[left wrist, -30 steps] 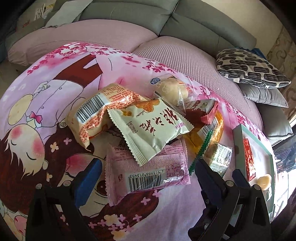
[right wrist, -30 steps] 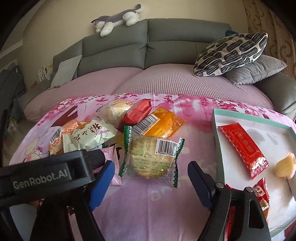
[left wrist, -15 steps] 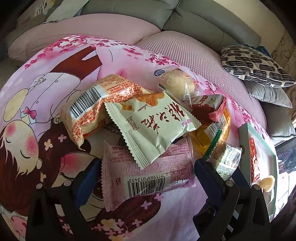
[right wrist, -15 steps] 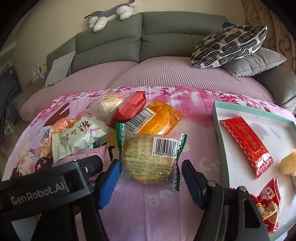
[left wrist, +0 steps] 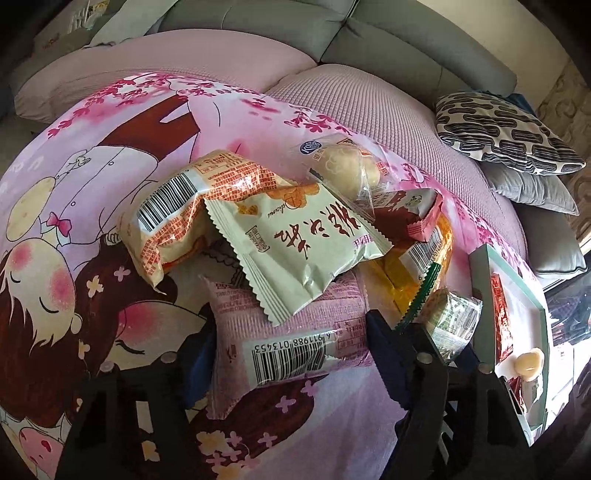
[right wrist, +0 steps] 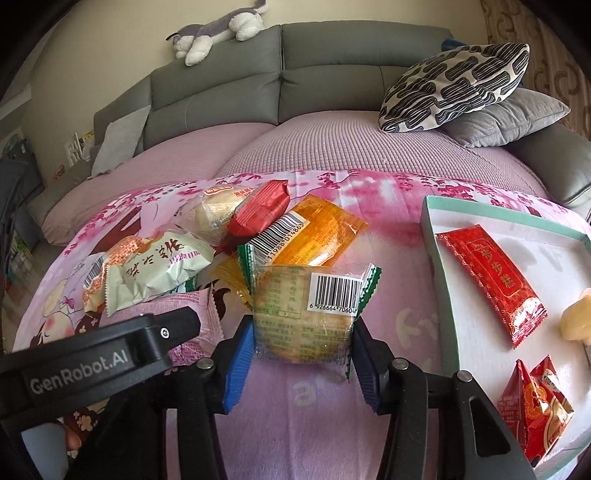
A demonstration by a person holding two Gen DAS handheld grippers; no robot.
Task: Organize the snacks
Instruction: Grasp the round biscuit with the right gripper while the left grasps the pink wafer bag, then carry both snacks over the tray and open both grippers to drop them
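Note:
A heap of snack packets lies on a pink cartoon cloth (left wrist: 110, 184). My left gripper (left wrist: 291, 332) points down at a pink barcode packet (left wrist: 288, 354). Its jaws are closing and both blue pads touch the packet's side edges. A green-white packet (left wrist: 306, 251) overlaps that packet's far end. My right gripper (right wrist: 301, 328) has its jaws closing on a clear-wrapped round cookie packet (right wrist: 303, 317), and its pads press the wrapper's sides. On the right a teal-rimmed white tray (right wrist: 436, 266) holds a long red packet (right wrist: 491, 277), small red packets (right wrist: 532, 402) and a pale sweet (right wrist: 576, 314).
An orange packet (right wrist: 317, 229), a red packet (right wrist: 262, 210), a clear bun packet (left wrist: 343, 166) and an orange-white packet (left wrist: 173, 221) crowd the heap. Behind stand a grey sofa (right wrist: 221, 92), patterned cushion (right wrist: 454, 85) and plush toy (right wrist: 218, 29). The left gripper's body (right wrist: 110, 354) sits beside my right one.
Both pairs of jaws have narrowed. The left pads came in onto the pink packet's edges, the right pads onto the cookie packet. The right view has edged closer to the heap.

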